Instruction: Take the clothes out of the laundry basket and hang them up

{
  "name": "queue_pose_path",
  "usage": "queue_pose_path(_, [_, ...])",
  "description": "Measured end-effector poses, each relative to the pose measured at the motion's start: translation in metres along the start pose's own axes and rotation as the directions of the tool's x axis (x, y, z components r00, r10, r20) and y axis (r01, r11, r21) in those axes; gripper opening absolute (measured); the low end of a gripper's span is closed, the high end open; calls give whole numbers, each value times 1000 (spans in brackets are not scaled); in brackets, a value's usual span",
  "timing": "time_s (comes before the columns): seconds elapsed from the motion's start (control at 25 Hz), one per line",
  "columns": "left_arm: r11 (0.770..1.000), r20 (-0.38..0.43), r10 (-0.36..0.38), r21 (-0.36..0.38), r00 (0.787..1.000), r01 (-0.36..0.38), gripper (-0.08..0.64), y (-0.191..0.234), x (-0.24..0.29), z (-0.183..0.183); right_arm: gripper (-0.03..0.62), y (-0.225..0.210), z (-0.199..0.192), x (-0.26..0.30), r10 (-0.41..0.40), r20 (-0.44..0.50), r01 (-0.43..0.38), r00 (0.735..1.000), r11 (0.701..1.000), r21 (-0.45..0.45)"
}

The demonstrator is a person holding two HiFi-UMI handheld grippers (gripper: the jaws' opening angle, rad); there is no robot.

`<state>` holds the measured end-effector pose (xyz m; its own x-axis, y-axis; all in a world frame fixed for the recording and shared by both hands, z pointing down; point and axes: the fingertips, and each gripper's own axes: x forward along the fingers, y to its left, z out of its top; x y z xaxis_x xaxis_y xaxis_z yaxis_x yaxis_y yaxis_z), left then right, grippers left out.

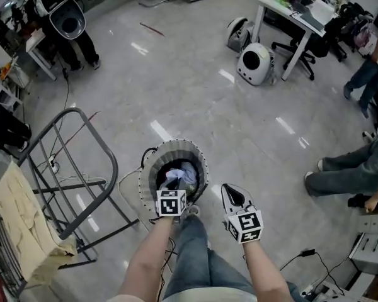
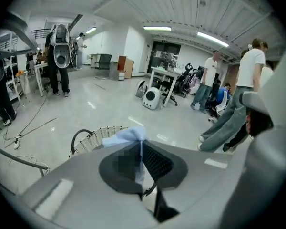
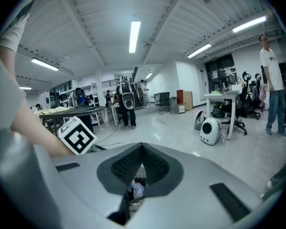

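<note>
A rack (image 1: 75, 168) stands left of the basket (image 1: 176, 145), which has clothes (image 1: 179, 176) in it. Over the basket's near rim, the left gripper (image 2: 142, 149) is clamped on a pale blue garment (image 2: 126, 136). Just right of the basket, the right gripper (image 1: 234, 197) has its jaws pressed together on nothing.

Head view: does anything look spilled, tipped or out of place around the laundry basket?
Nothing spilled or tipped: the round pale wicker laundry basket stands upright with the clothes inside. The only stray item is a thin red stick lying loose on the grey floor, far from it.
</note>
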<state>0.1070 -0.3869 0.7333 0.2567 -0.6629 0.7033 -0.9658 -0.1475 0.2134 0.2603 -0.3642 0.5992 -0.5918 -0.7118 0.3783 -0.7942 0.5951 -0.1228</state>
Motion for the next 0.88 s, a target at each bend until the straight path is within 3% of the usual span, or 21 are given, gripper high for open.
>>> queue_pose_path(0.16, [1000, 124, -8, 10, 992, 6, 21, -21, -67, 44, 2, 7, 24, -22, 15, 21, -15, 1000, 1000, 10])
queue_pose_path(0.36, [1000, 279, -18, 15, 960, 14, 21, -44, -162, 109, 2, 28, 52, -50, 79, 29, -78, 996, 997, -17])
queue_pose_path(0.52, [1000, 419, -18, 23, 908, 9, 21, -45, -244, 170, 2, 58, 66, -52, 163, 13, -161, 987, 983, -88])
queue_pose_path(0.68, [997, 519, -40, 79, 854, -2, 21, -53, -327, 235, 2, 99, 72, -46, 267, -27, -268, 963, 950, -160])
queue_pose_path(0.8, [996, 595, -63, 93, 801, 9, 21, -59, -385, 270, 3, 132, 62, -42, 327, -67, -334, 943, 922, -195])
queue_pose_path(0.88, [995, 641, -67, 102, 765, 3, 21, -61, -423, 290, 40, 153, 58, -35, 358, -90, -369, 929, 905, -211])
